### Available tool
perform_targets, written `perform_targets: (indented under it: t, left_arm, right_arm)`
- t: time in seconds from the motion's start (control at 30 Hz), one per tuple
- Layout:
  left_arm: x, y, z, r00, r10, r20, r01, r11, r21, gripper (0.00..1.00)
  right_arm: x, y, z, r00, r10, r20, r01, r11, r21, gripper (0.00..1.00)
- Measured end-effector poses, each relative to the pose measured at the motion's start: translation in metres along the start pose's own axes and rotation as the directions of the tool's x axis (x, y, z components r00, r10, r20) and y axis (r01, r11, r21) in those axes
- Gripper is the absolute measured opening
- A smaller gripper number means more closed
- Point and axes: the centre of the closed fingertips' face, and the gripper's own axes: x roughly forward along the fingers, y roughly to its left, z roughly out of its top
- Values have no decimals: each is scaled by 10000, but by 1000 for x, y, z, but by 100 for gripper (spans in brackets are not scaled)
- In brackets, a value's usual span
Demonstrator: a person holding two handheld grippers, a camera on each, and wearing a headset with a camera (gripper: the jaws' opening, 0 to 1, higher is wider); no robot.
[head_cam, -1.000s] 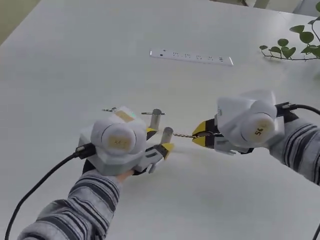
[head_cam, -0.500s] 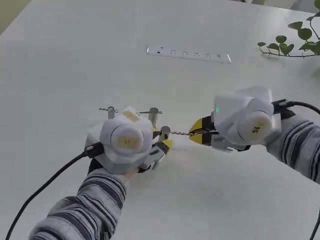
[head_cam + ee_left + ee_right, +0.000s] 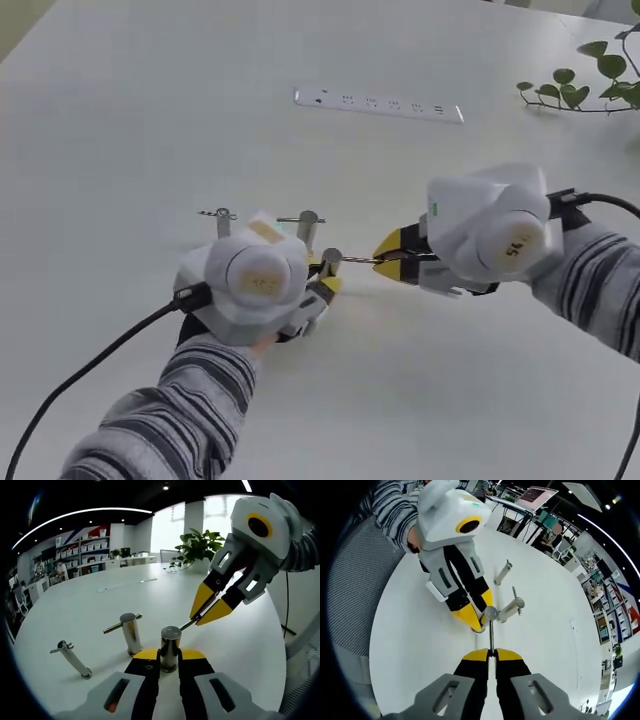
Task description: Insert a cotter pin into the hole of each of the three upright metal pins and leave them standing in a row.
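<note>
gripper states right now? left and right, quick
Left gripper: shut on the nearest metal pin, which stands upright.
Right gripper: shut on a cotter pin, its tip at that metal pin.

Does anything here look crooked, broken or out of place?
Nothing stands out. The far metal pin and middle metal pin stand upright with inserted cotter pins; the left gripper clamps the third metal pin, the right gripper holds the last cotter pin.
</note>
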Motion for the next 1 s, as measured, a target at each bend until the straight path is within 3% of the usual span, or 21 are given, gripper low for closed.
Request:
perform_targets:
  t: [0.37,1.0]
  left_arm:
    - [2,0,-2,10000,-18,-51,17,10000,-97,10]
    - [3,0,-3,9999,106,28,-105,9992,-390,10]
  right_arm:
    - [6,3,13,9998,142,138,-139,9996,-230,0]
    - [13,3,20,10000,52,66,-50,9991,-431,0]
